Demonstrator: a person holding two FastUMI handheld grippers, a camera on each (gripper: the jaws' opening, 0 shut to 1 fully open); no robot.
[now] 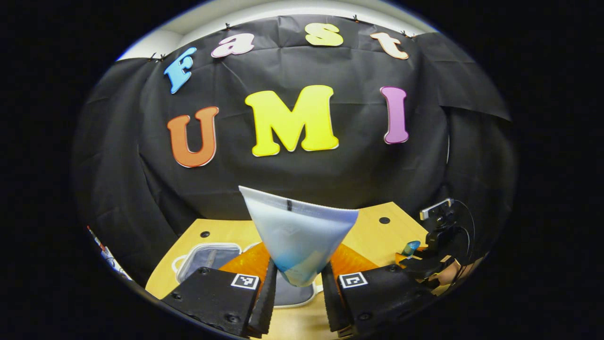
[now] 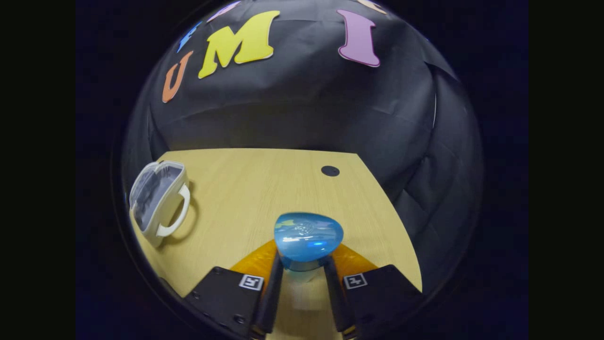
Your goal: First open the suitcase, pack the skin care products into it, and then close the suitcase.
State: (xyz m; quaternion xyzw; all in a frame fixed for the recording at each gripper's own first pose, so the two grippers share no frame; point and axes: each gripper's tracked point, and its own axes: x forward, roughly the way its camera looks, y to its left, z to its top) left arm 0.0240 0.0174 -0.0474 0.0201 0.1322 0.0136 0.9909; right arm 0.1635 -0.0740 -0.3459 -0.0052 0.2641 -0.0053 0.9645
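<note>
The left hand-held gripper [image 1: 298, 288] clamps a white-and-blue squeeze tube [image 1: 298, 233], crimped end up, above the open clear suitcase [image 1: 207, 259] at seven o'clock. The right hand-held gripper [image 2: 304, 283] pinches a blue-capped bottle [image 2: 307, 236] over the wooden worktop [image 2: 264, 184]; no label is legible.

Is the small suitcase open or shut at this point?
Open. In the right gripper view the suitcase has its clear lid swung up away from the white base with the handle. In the left gripper view its grey interior lies exposed.

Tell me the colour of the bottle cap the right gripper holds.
Translucent blue cap, clearest in the right gripper view.
</note>
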